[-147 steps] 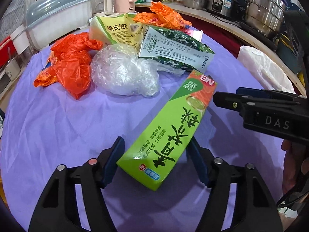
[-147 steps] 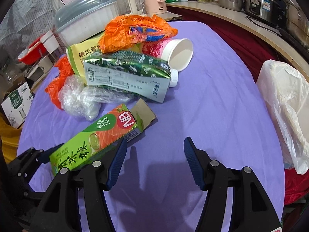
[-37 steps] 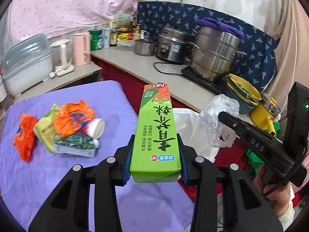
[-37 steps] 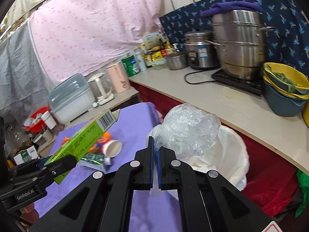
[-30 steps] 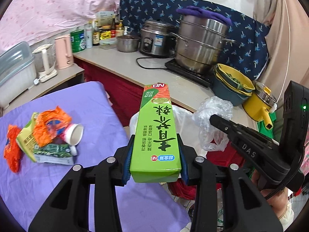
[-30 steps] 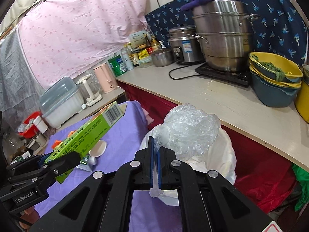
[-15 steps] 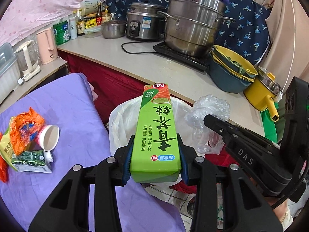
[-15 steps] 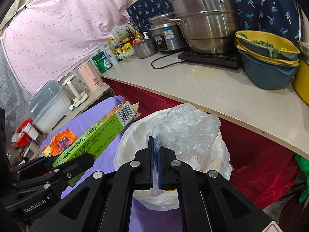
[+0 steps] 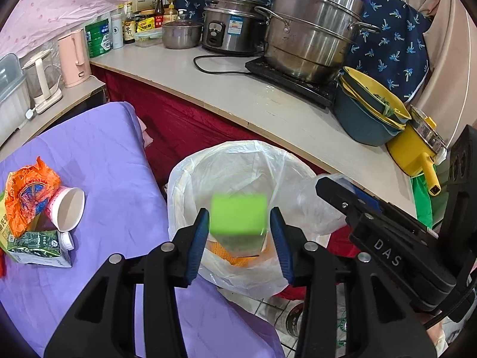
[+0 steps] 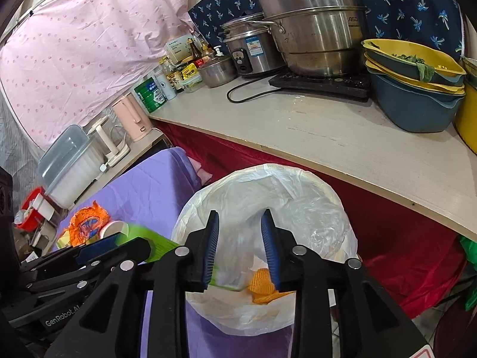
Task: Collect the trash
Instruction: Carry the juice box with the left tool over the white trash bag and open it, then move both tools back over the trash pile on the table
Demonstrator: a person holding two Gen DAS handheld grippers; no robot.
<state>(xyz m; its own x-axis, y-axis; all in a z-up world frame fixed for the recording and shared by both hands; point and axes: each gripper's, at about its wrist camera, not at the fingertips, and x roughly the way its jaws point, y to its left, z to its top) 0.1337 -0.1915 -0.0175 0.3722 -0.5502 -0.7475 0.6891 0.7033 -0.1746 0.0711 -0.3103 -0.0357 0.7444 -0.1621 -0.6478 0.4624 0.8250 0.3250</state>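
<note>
Bright, even light; fisheye-warped edges

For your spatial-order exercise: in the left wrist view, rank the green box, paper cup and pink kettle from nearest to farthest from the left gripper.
1. green box, blurred between the left gripper fingers, over the bag.
2. paper cup, left, on the purple cloth.
3. pink kettle, far left, on the counter.

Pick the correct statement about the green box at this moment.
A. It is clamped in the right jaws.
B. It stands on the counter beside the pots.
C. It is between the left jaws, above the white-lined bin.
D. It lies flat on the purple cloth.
C: the blurred green box sits between the left gripper's parted jaws, over the white bin liner.
</note>
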